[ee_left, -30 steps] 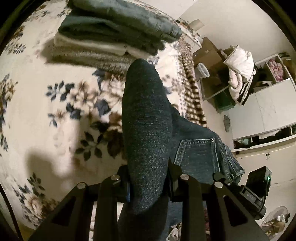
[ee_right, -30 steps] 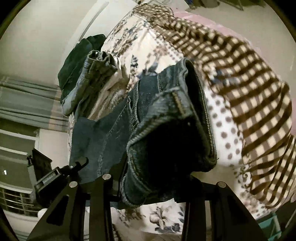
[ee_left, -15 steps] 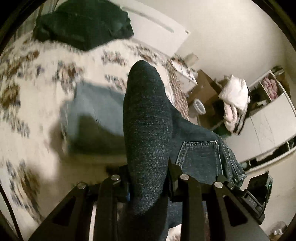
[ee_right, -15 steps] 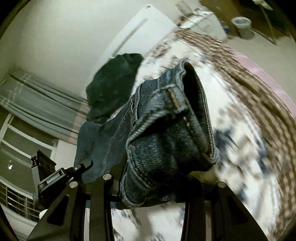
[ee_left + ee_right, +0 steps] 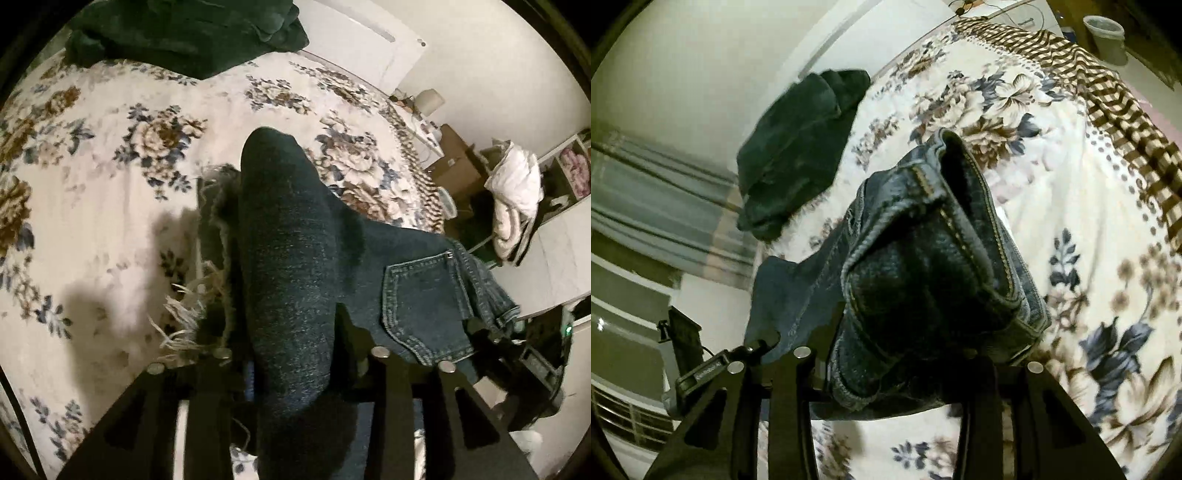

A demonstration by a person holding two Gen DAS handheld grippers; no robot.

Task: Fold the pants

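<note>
The left tool (image 5: 291, 354) is clamping a thick fold of the dark denim pants (image 5: 288, 258), which is bulging up between its fingers and hanging over the bed (image 5: 92, 221). A frayed hem (image 5: 192, 317) of the pants is trailing just left of that fold, above the floral bedspread. To the right, a back pocket (image 5: 421, 306) and the waistband are running off toward the right tool (image 5: 890, 369), which is gripping the bunched waistband (image 5: 945, 258) in the right wrist view; its fingers are pressing in on the denim from both sides. The pants are stretching between the two tools, held above the bed rather than lying flat on it.

A dark green garment (image 5: 184, 33) is lying at the far end of the bed, near the white headboard (image 5: 354, 40). A brown checked border (image 5: 1108, 85) is edging the bedspread on the right.

Past the bed's right side, a white shelf unit (image 5: 569, 221) is standing, one cubby holding something pinkish (image 5: 574, 170); what it is cannot be told. White bedding (image 5: 513, 192) is heaping beside the unit. A grey bin (image 5: 1108, 33) is sitting on the floor; its contents are not showing.
</note>
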